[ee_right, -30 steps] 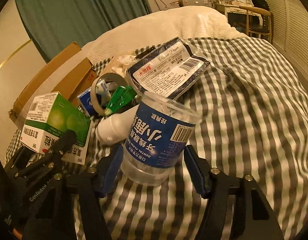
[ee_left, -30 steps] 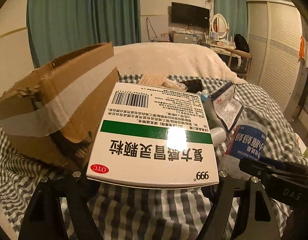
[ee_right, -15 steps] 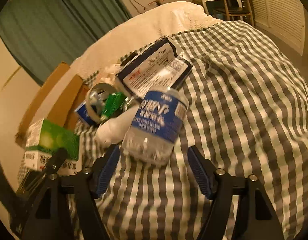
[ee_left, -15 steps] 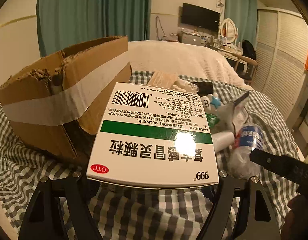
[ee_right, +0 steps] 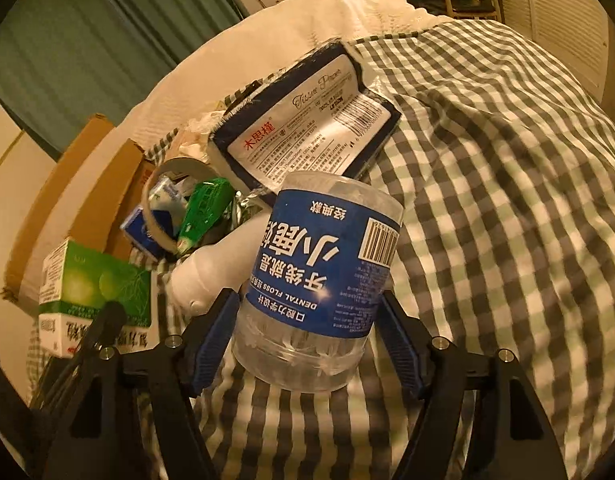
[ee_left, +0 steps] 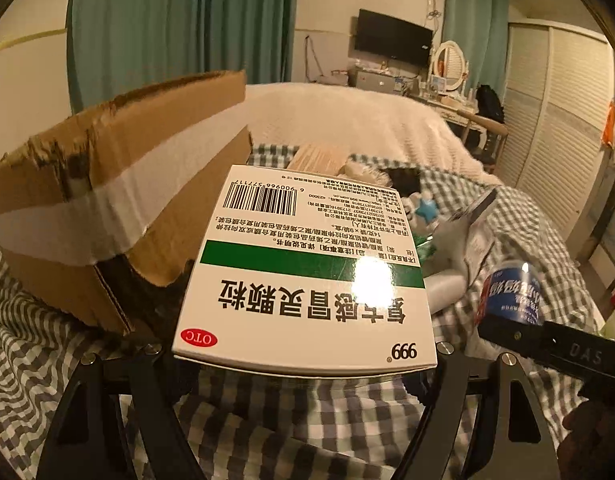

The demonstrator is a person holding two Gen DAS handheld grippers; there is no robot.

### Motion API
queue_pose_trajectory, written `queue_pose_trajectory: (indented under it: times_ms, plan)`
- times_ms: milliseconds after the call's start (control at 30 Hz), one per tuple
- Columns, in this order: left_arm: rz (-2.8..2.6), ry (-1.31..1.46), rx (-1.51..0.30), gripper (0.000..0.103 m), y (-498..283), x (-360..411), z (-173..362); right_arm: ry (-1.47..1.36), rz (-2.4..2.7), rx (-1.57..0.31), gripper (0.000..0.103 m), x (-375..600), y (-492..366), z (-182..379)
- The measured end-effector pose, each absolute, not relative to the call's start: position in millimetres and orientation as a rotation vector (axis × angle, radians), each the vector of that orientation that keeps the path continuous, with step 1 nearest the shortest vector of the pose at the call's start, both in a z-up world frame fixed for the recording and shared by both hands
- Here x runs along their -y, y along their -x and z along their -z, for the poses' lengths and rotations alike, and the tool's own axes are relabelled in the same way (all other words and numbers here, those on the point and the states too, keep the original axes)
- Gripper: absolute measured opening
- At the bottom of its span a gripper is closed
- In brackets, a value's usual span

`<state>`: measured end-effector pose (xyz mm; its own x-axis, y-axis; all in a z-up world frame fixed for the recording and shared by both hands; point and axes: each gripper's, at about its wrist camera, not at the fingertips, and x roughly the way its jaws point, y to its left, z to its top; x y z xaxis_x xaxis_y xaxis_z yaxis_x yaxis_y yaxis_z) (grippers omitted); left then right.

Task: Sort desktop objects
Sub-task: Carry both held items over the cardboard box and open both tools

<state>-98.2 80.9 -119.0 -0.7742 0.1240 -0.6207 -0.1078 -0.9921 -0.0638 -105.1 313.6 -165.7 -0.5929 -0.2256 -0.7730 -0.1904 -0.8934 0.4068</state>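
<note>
The left tongs (ee_left: 303, 356) clamp the white and green medicine box (ee_left: 307, 272) by its 2 side edges, holding it flat and clear of the checked bed cover (ee_right: 487, 200), just beside the torn cardboard box (ee_left: 107, 216), probably its destination. The right tongs (ee_right: 307, 344) tilt steeply down with their blue pads (ee_right: 211, 344) astride the clear dental floss jar (ee_right: 319, 280); the left pad is at its wall, the right stands just off it, so no firm grip shows.

The medicine box (ee_left: 303, 276) covers the left gripper's (ee_left: 303, 354) fingertips, the small print's unreadable, and that white bottle (ee_right: 211, 276) is probably half buried.
</note>
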Motion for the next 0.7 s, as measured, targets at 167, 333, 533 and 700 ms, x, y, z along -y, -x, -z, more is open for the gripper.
queue_pose_trajectory:
  times_ms: [167,333,533,700]
  plan:
    - [-2.859,0.913,0.052,0.081,89.2,-82.1,90.4,-1.369,2.682,0.770,0.067,-316.9,77.7,138.5]
    - [-2.892,0.857,0.032,0.081,80.2,-77.3,58.1,-1.323,2.691,0.755,0.064,-312.5,62.6,100.8]
    - [-2.890,0.819,0.111,0.081,72.8,-56.1,31.0,-1.316,2.688,0.776,0.064,-306.0,48.1,73.0]
    - [-2.901,0.774,0.179,0.081,71.1,-36.6,2.7,-1.227,2.717,0.699,0.064,-286.0,44.5,24.8]
